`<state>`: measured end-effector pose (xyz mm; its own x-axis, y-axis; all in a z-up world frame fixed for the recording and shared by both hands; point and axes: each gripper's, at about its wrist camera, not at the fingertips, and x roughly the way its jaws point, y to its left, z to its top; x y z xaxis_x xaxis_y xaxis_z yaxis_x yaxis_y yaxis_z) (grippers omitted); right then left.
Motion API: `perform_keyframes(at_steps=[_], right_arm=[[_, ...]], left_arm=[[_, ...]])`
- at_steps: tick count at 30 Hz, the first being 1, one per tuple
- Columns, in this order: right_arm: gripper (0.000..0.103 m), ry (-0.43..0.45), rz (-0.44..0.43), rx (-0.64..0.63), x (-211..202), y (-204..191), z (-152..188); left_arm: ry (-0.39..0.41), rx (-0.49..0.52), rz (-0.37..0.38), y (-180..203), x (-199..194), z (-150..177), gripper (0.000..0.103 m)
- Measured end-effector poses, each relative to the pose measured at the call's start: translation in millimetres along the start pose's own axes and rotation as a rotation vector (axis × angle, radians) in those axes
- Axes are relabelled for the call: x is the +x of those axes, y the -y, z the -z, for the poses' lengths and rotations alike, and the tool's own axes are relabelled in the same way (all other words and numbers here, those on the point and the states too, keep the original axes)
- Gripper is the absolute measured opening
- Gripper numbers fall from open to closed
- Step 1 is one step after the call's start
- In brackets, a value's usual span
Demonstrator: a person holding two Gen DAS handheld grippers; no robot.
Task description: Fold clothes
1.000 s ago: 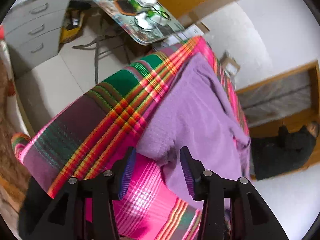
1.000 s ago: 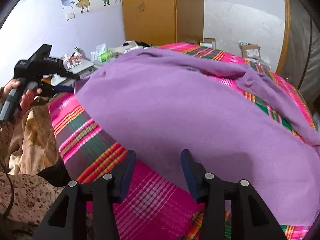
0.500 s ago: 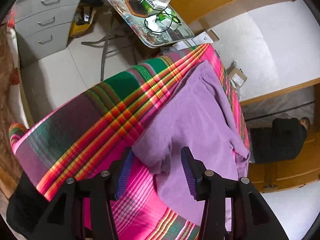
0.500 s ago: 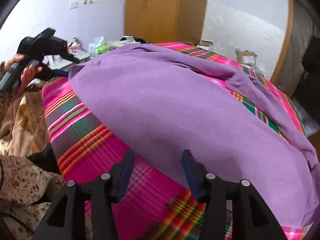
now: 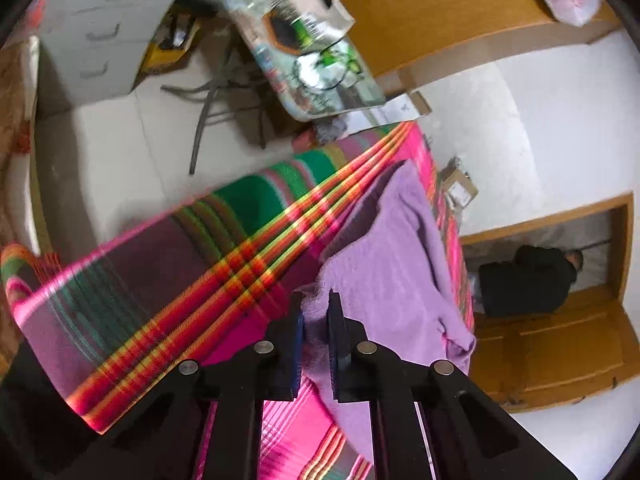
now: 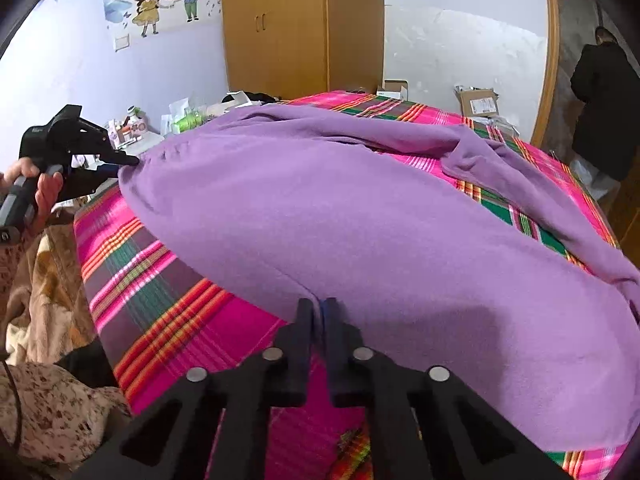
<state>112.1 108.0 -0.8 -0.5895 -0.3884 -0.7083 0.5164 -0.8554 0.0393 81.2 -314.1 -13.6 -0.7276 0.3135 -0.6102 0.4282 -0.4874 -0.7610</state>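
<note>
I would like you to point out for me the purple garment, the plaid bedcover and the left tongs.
purple garment [image 6: 360, 208]: right wrist view, middle of its flat body.
plaid bedcover [image 6: 160, 296]: right wrist view, bare part beside the garment.
left tongs [image 5: 315, 320]: left wrist view, fingertips pinching the garment's edge.

Left wrist view: rides just behind the left gripper [image 5: 315, 316], close over a corner of the purple garment [image 5: 396, 264], facing along the plaid bedspread [image 5: 168, 280] with the floor at frame left. Right wrist view: low at the near hem behind the right gripper [image 6: 319, 314], facing the wardrobe [image 6: 296, 28]. Shared: garment, bedspread; the left gripper shows at frame left.
</note>
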Motion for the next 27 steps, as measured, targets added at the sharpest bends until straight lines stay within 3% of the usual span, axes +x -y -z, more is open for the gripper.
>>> perform_keyframes(at_steps=[5, 14, 23, 27], right_arm=[[0.003, 0.025, -0.078, 0.100, -14.3, 8.5, 4.6], [0.003, 0.030, -0.100, 0.070, -35.9, -14.0, 4.9], [0.003, -0.037, -0.120, 0.077, -24.8, -17.0, 14.6], [0.006, -0.045, -0.121, 0.117, -29.2, 0.9, 16.0]], left_arm=[[0.004, 0.024, 0.034, -3.1, -8.0, 1.9, 0.010], [0.038, 0.044, 0.054, -9.9, -30.6, 10.5, 0.010], [0.024, 0.021, 0.001, -27.9, -24.0, 13.6, 0.010], [0.007, 0.020, -0.014, -30.2, -20.0, 12.2, 0.010]])
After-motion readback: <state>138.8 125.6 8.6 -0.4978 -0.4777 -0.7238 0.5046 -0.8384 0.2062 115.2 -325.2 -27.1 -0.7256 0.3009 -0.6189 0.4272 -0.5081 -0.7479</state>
